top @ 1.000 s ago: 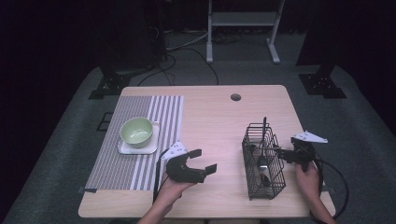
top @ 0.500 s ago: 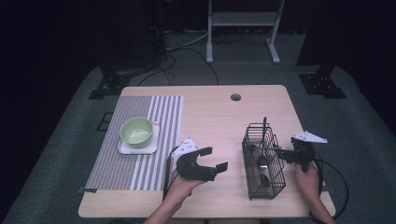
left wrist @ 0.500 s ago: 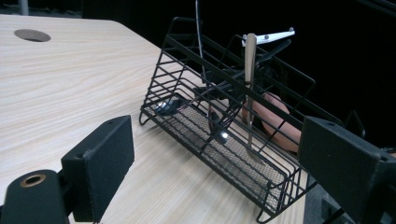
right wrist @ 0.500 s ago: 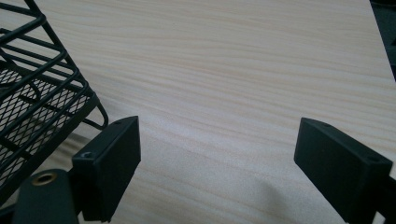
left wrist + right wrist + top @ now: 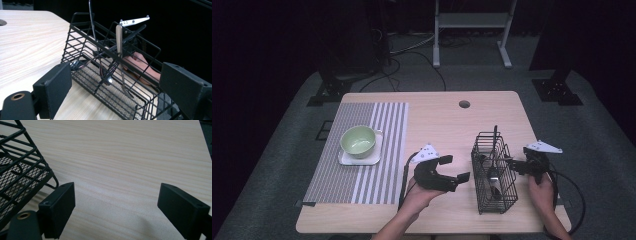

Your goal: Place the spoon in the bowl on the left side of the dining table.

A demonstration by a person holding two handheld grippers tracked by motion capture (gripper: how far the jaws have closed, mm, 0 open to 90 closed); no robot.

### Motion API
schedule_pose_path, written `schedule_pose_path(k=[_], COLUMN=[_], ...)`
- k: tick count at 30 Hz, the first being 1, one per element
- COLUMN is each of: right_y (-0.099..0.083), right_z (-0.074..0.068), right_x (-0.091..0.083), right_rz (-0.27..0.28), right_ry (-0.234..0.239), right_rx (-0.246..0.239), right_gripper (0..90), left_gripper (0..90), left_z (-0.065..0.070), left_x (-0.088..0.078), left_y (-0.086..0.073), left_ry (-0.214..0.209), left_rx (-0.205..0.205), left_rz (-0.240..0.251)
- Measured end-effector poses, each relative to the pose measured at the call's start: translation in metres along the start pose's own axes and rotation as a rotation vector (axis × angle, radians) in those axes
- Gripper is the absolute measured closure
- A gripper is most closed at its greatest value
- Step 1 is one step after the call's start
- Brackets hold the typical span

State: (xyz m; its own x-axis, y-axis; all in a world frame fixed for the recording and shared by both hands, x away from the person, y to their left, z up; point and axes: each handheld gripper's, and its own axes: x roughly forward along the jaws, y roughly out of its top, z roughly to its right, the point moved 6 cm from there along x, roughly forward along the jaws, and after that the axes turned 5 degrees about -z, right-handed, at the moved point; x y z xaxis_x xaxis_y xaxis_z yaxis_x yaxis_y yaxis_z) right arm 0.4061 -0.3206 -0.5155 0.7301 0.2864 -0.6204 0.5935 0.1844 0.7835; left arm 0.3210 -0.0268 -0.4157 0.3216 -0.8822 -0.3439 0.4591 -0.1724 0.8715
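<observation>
Left tool (image 5: 454,168) spread wide and empty, aimed at the wire basket (image 5: 507,192) near the surface's (image 5: 442,125) front right; cutlery (image 5: 493,172) stands inside, untouched. Right tool (image 5: 516,165) just beside the basket's far side, also spread, holding nothing. Judging by that: early stage, no grasp made. Farther back left, green bowl (image 5: 358,140) on striped mat (image 5: 372,145).

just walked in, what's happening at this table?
A person holds a gripper in each hand at a wooden table. The left gripper, jaws open, points at a black wire basket with cutlery standing in it, close but not touching. The right gripper, also open and holding nothing, sits just beside the basket's other side. Off to the left, a green bowl rests on a white plate on a striped mat, untouched.
</observation>
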Motion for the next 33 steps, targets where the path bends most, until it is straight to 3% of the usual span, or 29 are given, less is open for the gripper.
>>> schedule_pose_path(k=[33], right_y=[0.0], right_z=[0.0], right_x=[0.0], right_rz=[0.0], right_ry=[0.008], right_rx=[0.001], right_gripper=[13.6], left_gripper=[10.3], left_z=[0.006], left_x=[0.031], left_y=[0.021], left_ry=[-0.005], left_rx=[-0.025], left_rz=[-0.015])
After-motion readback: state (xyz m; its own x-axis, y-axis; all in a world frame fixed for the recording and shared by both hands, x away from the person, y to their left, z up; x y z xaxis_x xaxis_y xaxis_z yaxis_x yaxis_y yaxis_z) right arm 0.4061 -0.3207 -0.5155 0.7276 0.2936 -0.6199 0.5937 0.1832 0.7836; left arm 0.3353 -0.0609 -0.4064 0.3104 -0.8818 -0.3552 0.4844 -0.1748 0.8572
